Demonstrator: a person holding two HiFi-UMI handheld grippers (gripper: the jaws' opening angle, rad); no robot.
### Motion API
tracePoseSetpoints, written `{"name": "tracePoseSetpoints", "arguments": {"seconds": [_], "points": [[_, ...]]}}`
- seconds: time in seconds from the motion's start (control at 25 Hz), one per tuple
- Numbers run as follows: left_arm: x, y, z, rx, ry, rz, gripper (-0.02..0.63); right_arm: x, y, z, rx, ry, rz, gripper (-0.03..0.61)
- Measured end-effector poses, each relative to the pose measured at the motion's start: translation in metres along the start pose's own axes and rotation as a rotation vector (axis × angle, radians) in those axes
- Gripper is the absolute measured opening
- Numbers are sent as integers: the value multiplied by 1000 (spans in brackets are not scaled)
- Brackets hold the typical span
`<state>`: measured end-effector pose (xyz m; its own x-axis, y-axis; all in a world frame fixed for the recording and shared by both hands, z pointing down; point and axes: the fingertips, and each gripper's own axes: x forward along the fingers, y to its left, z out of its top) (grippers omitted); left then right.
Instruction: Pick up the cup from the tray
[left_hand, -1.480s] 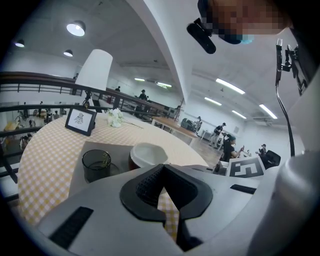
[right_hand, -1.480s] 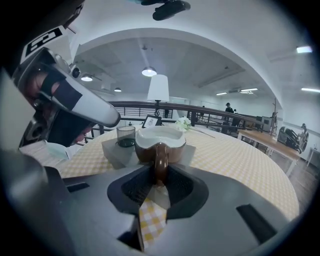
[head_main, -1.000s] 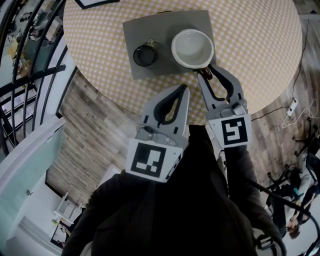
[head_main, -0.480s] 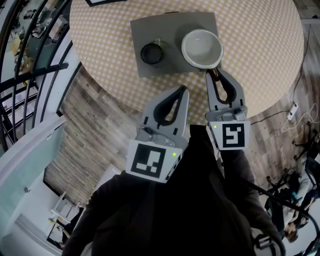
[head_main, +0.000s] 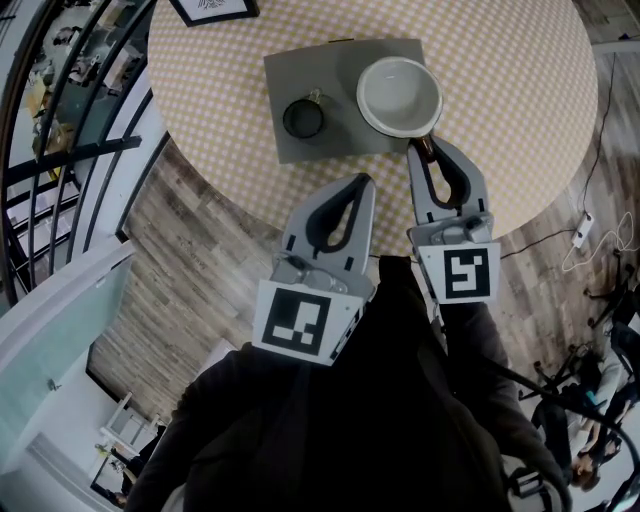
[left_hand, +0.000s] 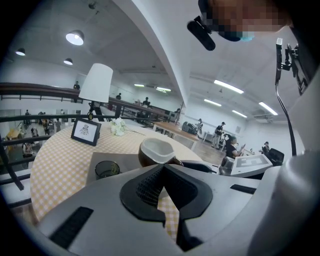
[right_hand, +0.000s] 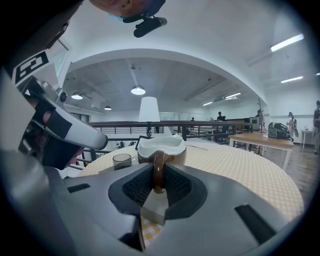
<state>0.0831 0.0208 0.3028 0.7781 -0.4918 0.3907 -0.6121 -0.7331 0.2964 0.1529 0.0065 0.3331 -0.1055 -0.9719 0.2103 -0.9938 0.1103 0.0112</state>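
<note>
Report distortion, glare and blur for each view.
Head view: evenly lit, sharp, no glare. Left gripper view: fisheye, dark corners, lamp flares, mosaic patch up top. Right gripper view: fisheye, dark corners, cup crisp.

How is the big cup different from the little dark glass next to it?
The cup is much wider than the glass. The cup is brown outside and white inside; the glass is dark and see-through. The right tongs pinch the cup's handle; no tongs touch the glass. Both are round and open on top.
</note>
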Motion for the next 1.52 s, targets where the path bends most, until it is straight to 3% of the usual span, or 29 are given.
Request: {"name": "tracePoseSetpoints", "arguments": {"seconds": [0.52,1.0,1.52], "points": [[16,-23,9,32,2,-51,6,-15,-40,7,-1,-14,-84,48],[39,-43,4,46,40,-89,6,-32,-85,-19,30,37,-177,48],[72,-57,-7,43,100,-118,5,-34,-116,-56,72,118,-206,48]]}}
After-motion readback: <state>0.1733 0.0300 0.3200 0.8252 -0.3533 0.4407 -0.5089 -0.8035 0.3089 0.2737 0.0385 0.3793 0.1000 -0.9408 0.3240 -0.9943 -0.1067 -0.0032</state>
